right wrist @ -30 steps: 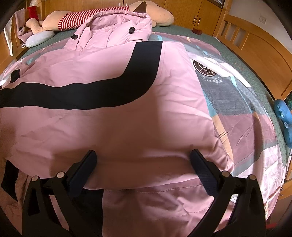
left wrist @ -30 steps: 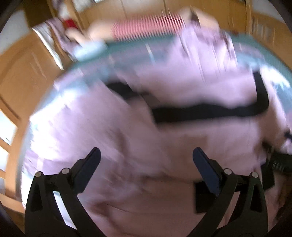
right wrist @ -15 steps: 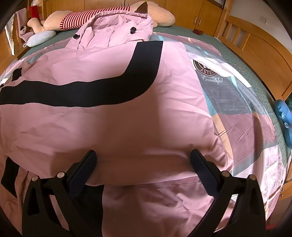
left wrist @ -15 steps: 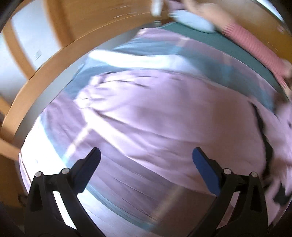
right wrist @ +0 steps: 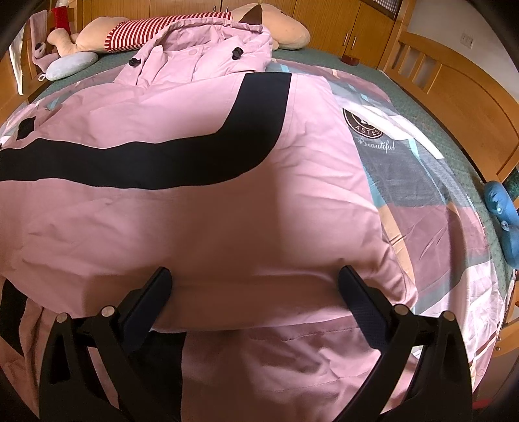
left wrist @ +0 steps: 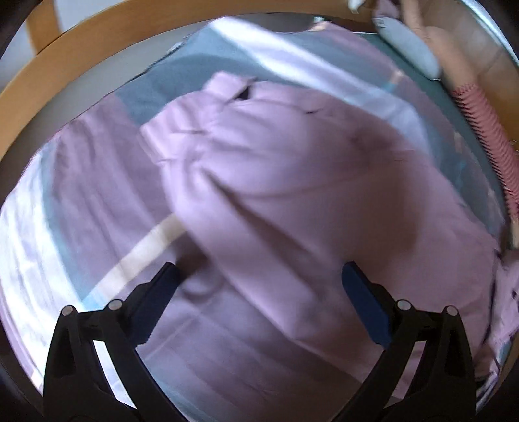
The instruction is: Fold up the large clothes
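While the pink jacket (right wrist: 201, 201) lies spread across the bed (right wrist: 431, 181), with its hood up near the striped plush toy (right wrist: 168, 29), you have only part of the fold behind you. In the right wrist view one panel with the black stripe (right wrist: 162, 162) already lies doubled over the lower layer, and its folded edge runs just ahead of your right gripper (right wrist: 254, 285). That gripper's tongs stand wide apart, empty, one on each side of the edge. By my reading, the body still needs at least one more fold, and the hood is not yet tucked in.

Your left gripper (left wrist: 259, 285) is also spread apart and holds nothing. It hangs over a bunched pink part of the jacket, probably a sleeve (left wrist: 275, 168), which lies loose on the bedspread away from the toy, toward the wooden bed frame (left wrist: 65, 65). I judge that it still has to be laid in.

You should trust the left view little: it is blurred, so the seams and the sleeve's end are hard to read. The jacket's near hem is cut off below both grippers, and the far side of the jacket is out of view.
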The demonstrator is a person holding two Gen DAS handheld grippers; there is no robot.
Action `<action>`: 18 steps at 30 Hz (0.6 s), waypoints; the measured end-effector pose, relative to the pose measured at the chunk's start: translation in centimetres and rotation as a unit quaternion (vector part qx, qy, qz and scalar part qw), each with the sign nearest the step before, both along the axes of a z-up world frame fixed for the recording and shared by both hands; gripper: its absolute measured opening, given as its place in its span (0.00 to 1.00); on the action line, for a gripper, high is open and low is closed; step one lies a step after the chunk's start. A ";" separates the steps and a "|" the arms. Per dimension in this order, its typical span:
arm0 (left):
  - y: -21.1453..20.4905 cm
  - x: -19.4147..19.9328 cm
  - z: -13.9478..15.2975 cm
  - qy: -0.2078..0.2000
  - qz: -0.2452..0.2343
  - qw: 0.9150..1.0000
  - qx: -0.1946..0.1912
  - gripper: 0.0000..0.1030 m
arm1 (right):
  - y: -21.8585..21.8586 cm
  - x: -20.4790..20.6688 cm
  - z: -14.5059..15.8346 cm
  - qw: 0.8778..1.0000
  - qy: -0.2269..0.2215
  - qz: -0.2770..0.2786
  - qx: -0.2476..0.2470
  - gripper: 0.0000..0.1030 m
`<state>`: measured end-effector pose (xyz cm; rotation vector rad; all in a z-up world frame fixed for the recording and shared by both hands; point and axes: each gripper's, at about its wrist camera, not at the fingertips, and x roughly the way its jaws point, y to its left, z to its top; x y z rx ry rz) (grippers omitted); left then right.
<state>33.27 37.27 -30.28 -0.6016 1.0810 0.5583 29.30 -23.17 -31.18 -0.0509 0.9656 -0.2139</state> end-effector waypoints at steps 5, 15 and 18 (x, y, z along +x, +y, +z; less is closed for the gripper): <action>-1.8 0.2 3.2 -0.040 -0.033 0.997 0.053 0.08 | 0.1 0.1 0.0 1.000 0.000 0.000 -0.002 0.99; -13.3 -1.7 13.2 -0.255 -0.178 0.950 -0.004 0.03 | 0.0 0.1 0.0 1.000 0.000 0.000 -0.001 0.99; -20.5 -2.2 13.5 -0.251 -0.267 0.930 0.011 0.03 | -0.1 0.2 0.0 1.000 0.001 -0.002 0.006 0.99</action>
